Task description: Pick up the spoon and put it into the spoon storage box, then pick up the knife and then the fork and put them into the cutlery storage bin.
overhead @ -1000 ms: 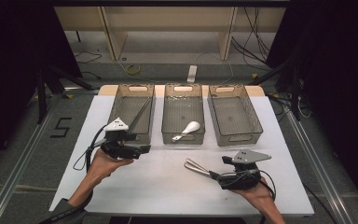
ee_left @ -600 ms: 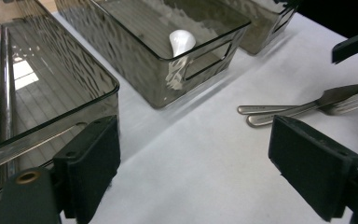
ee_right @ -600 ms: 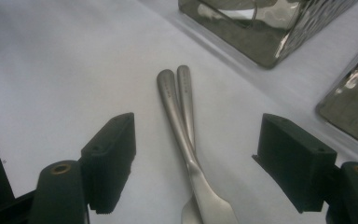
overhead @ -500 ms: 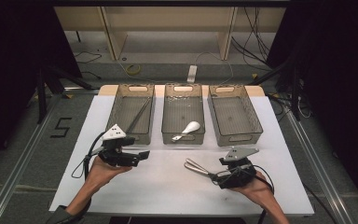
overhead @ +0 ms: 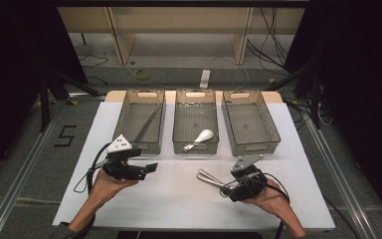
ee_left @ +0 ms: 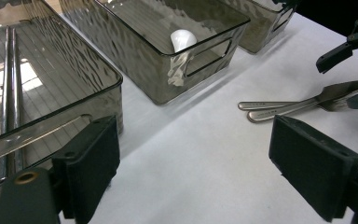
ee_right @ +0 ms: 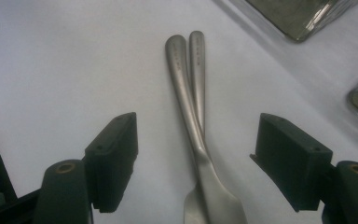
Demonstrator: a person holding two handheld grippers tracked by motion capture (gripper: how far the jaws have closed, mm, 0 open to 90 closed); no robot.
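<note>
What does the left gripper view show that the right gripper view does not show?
Left gripper view alone: the chopsticks lying in a grey bin, the white spoon in the next bin, and the right gripper farther off, its jaws apart around the wide ends of the two knives.

Right gripper view alone: a close look along its own open jaws, with the knives' blades between them, pads not touching.

Both: the two metal knives lying crossed on the white table, and grey bin walls.
</note>
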